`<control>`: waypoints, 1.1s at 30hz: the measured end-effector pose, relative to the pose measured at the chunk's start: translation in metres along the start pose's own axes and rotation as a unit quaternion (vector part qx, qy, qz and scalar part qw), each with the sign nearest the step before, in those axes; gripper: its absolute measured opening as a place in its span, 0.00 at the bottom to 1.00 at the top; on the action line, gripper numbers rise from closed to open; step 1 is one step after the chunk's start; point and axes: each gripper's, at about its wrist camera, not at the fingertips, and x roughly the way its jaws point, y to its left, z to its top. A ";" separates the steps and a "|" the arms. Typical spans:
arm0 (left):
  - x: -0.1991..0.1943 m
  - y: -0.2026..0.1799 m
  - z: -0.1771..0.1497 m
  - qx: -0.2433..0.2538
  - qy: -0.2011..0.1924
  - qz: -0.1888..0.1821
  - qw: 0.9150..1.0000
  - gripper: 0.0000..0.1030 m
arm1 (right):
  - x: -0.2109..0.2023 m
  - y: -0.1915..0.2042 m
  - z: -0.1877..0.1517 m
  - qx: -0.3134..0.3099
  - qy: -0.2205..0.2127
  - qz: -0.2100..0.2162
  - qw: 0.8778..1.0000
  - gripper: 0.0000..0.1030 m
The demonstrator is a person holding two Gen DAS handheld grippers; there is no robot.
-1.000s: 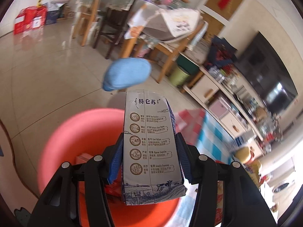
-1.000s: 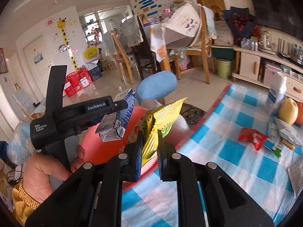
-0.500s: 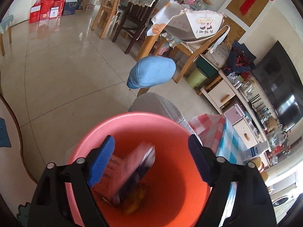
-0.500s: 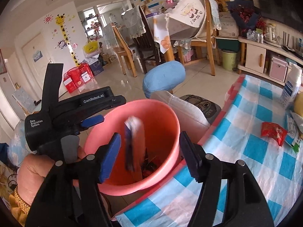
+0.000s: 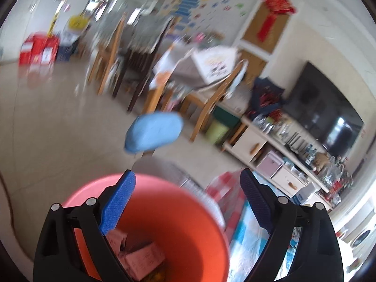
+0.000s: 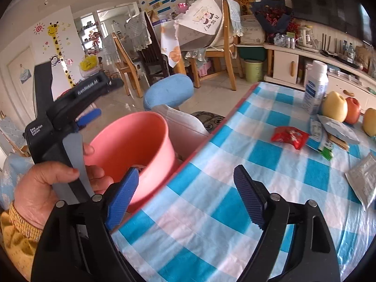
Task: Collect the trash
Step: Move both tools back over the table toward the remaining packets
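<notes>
A pink trash bucket (image 5: 188, 213) stands beside the table, with cartons and wrappers (image 5: 143, 256) lying in it. My left gripper (image 5: 185, 202) is open and empty just above the bucket's rim. The bucket also shows in the right wrist view (image 6: 131, 145), with the left gripper (image 6: 87, 119) at its far left edge. My right gripper (image 6: 185, 197) is open and empty over the near edge of the blue checked tablecloth (image 6: 258, 164). A red wrapper (image 6: 290, 136), a green-white packet (image 6: 322, 141) and a silver pouch (image 6: 364, 178) lie on the cloth at the right.
A white bottle (image 6: 315, 87), two pears (image 6: 334, 107) and an apple (image 6: 352, 110) stand at the table's far right. A blue padded stool (image 6: 169, 91) and a cushioned seat (image 6: 183, 122) sit behind the bucket. Chairs and a low cabinet stand further back.
Both grippers opened: the milk carton left my left gripper and the yellow wrapper left my right, both dropping into the bucket. The right gripper has since swung right, toward the table.
</notes>
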 end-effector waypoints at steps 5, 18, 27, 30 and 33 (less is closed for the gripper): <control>-0.006 -0.030 -0.002 0.062 -0.015 -0.035 0.997 0.87 | -0.016 -0.006 -0.016 -0.017 -0.003 -0.023 1.000 0.84; -0.024 -0.079 -0.012 0.144 -0.010 -0.100 0.984 0.92 | -0.055 -0.023 -0.049 -0.028 -0.018 -0.061 0.998 0.91; -0.032 -0.111 -0.043 0.211 0.008 -0.093 0.973 0.92 | -0.082 -0.044 -0.059 -0.007 -0.037 -0.071 0.997 0.93; -0.037 -0.121 -0.054 0.227 0.012 -0.099 0.969 0.92 | -0.087 -0.049 -0.064 -0.005 -0.039 -0.073 0.997 0.93; -0.036 -0.126 -0.062 0.227 0.033 -0.108 0.967 0.92 | -0.092 -0.052 -0.065 -0.001 -0.044 -0.075 0.996 0.93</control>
